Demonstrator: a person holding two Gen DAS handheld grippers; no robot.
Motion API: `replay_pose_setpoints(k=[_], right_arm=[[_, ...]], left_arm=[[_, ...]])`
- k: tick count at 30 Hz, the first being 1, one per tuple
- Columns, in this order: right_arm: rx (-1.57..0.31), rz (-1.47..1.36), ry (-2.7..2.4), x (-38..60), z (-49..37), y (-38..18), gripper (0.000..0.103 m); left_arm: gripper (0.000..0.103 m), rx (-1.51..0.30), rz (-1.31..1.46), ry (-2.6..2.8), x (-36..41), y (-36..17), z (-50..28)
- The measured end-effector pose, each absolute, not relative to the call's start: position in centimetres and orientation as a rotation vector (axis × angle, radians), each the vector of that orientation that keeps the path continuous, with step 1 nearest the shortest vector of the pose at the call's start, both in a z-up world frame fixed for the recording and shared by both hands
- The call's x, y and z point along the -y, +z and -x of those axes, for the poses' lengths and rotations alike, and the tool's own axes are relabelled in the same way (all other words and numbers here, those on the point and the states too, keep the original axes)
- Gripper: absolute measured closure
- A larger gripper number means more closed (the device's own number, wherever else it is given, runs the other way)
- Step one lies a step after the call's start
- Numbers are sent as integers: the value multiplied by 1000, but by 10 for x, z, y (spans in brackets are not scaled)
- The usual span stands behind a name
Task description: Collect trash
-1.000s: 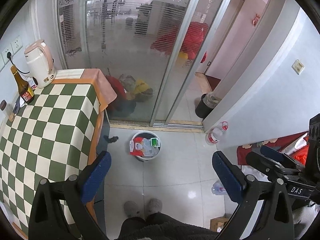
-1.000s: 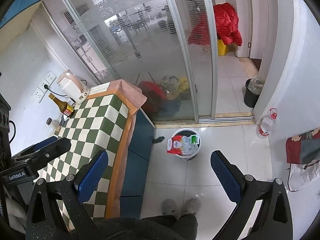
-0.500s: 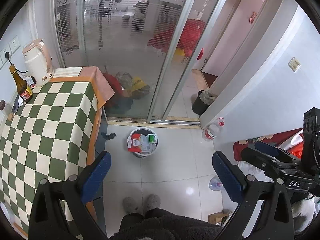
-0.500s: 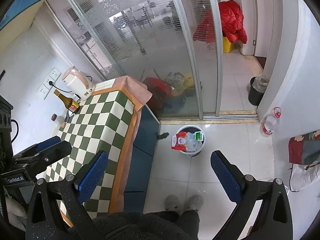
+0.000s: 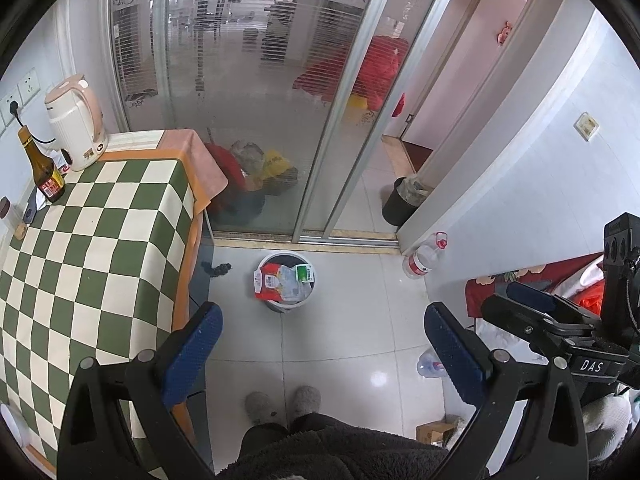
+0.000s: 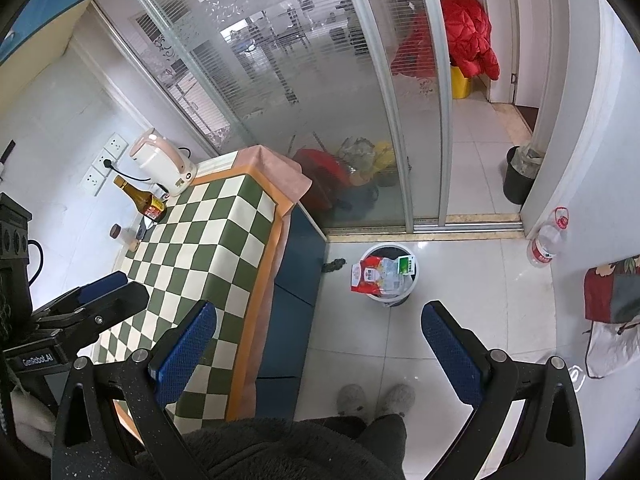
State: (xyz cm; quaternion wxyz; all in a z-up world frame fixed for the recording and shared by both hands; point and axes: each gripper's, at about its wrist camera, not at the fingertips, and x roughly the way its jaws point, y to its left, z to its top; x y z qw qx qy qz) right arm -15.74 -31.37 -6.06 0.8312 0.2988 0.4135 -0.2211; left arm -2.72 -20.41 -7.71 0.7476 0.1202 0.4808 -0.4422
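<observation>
Tiled floor (image 5: 340,332) w/ a checkered counter (image 5: 92,240) left of both claws, glass sliding door (image 5: 248,92) ahead. Trash bin (image 5: 286,280) stands upright on the floor, ahead betw. the fingers, packed w/ wrappers. Left claw (image 5: 324,344) & right claw (image 6: 320,340) held high, tilted down, both spread, nothing in them.

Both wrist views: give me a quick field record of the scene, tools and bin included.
left tool: open, empty, held high over the floor
right tool: open, empty, held high
trash bin: on the tiled floor by the table, packed with wrappers
red wrapper: hangs over the bin rim
table: checked cloth; kettle and brown bottle at the far end
water bottle: on the floor by the wall
</observation>
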Motion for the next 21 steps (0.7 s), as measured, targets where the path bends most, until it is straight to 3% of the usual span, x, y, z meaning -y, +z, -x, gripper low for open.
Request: replay_pose_setpoints(k=[21], right_arm=[[-897, -649, -460, 309, 159, -65, 0]], left_arm=[[0, -1089, -241, -970, 203, -84, 29]])
